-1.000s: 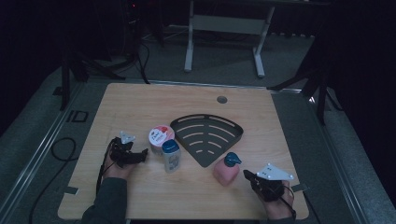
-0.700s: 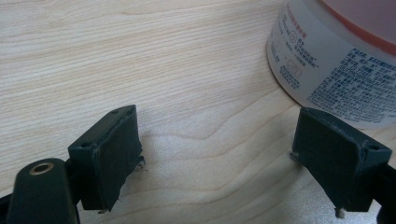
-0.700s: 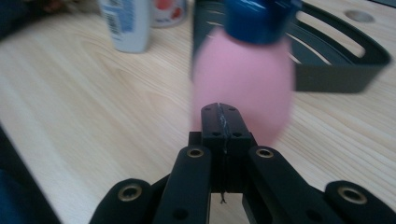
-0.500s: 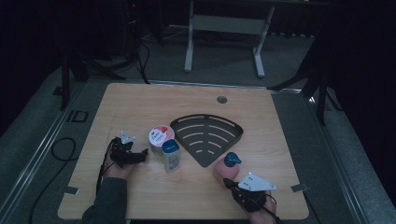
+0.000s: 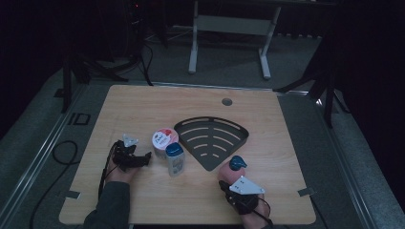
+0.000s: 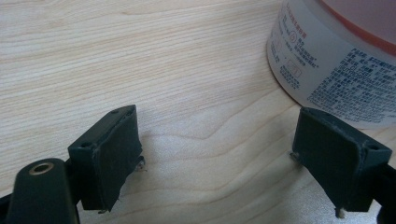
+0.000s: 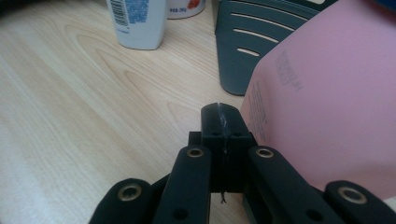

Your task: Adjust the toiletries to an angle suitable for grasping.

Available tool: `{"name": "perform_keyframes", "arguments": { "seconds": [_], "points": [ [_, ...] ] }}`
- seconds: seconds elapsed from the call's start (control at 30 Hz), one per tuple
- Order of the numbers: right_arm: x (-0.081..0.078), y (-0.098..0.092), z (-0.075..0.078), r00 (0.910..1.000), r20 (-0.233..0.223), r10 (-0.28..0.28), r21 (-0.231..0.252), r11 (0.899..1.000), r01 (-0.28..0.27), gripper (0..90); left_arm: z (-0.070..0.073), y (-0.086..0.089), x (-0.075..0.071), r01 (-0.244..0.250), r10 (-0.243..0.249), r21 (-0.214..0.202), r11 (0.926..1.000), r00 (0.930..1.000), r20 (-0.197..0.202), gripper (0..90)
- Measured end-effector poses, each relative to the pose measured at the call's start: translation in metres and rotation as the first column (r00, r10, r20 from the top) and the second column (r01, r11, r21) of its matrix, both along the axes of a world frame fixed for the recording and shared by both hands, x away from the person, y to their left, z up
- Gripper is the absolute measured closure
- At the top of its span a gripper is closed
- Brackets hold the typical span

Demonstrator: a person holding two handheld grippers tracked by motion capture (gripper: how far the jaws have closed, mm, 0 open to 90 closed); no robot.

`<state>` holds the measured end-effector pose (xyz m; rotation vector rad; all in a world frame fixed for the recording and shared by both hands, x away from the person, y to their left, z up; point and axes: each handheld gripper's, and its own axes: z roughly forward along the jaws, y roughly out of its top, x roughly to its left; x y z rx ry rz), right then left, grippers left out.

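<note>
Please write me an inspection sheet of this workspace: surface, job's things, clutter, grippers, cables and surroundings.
Surface: wooden table, with a round hole near its far edge.
Job's things: pink bottle with blue cap, beside the right gripper's closed jaws; whether they touch cannot be told.
Clutter: fan-shaped black tray; white bottle; white tub.
Grippers: left gripper open, nothing between jaws; right gripper shut, empty.
Cables: black cable on floor, left.
Surroundings: dark room, grey stand behind.

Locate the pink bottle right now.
High view: the pink bottle stands at the table's near right, just off the dark slotted tray, right against the shut right claw.
</note>
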<state>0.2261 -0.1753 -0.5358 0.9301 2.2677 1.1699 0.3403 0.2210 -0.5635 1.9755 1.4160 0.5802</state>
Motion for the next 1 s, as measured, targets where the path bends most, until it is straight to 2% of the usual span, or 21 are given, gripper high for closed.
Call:
{"name": "perform_keyframes", "arguments": {
  "seconds": [0.13,0.27,0.33,0.5,0.77,1.0],
  "points": [
    [0.000,0.003,-0.001,0.9993,0.018,-0.032,-0.011,0.999,0.032,90.0,0.000,0.000,0.000,0.000,0.000,0.000,1.0000,1.0000,0.000,14.6],
    [0.001,0.002,-0.002,0.9990,0.015,-0.041,-0.004,0.999,0.041,90.0,0.000,0.000,0.000,0.000,0.000,0.000,1.0000,1.0000,0.000,14.6],
    [0.001,0.004,-0.002,0.9983,0.029,-0.050,-0.020,0.998,0.051,90.0,0.000,0.000,0.000,0.000,0.000,0.000,1.0000,1.0000,0.000,14.6],
    [0.004,0.004,-0.003,0.9971,0.023,-0.072,-0.014,0.997,0.072,90.0,0.000,0.000,0.000,-0.001,0.001,0.000,1.0000,1.0000,0.000,14.6],
    [0.013,-0.008,-0.003,0.9916,0.011,-0.128,0.006,0.992,0.128,90.0,0.000,0.000,0.000,-0.001,0.001,0.001,1.0000,1.0000,-0.001,14.5],
    [0.023,-0.007,-0.003,0.9897,0.010,-0.143,0.007,0.990,0.143,90.0,0.000,0.000,0.000,-0.002,0.002,0.001,1.0000,1.0000,0.000,14.5]
  ]
}}
